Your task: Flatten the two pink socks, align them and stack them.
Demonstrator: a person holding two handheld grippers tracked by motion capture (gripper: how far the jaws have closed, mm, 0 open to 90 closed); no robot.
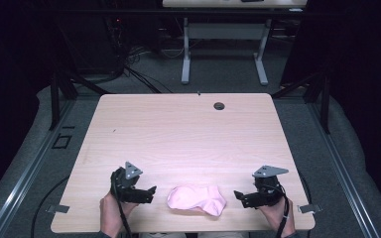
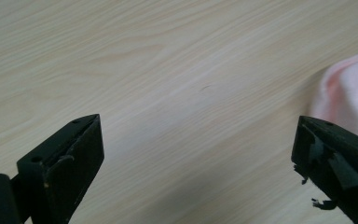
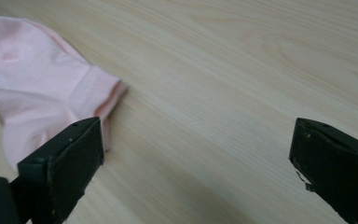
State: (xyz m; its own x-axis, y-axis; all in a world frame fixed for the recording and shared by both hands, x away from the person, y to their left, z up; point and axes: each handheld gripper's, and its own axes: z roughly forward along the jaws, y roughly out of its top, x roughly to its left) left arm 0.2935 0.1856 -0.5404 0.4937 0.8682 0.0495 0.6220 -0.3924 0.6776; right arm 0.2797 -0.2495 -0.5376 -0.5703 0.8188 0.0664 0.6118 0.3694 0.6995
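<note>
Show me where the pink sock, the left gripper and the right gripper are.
pink sock [image 1: 196, 199], high view, middle of the fabric.
left gripper [image 1: 153, 194], high view, midway between its open fingertips.
right gripper [image 1: 240, 199], high view, midway between its open fingertips.

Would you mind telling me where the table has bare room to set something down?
The whole stretch of table beyond the pink cloth, up to the dark round grommet, is bare wood. The near edge is crowded: the cloth lies between the left claw and right claw, both open, leaving narrow gaps either side.
</note>
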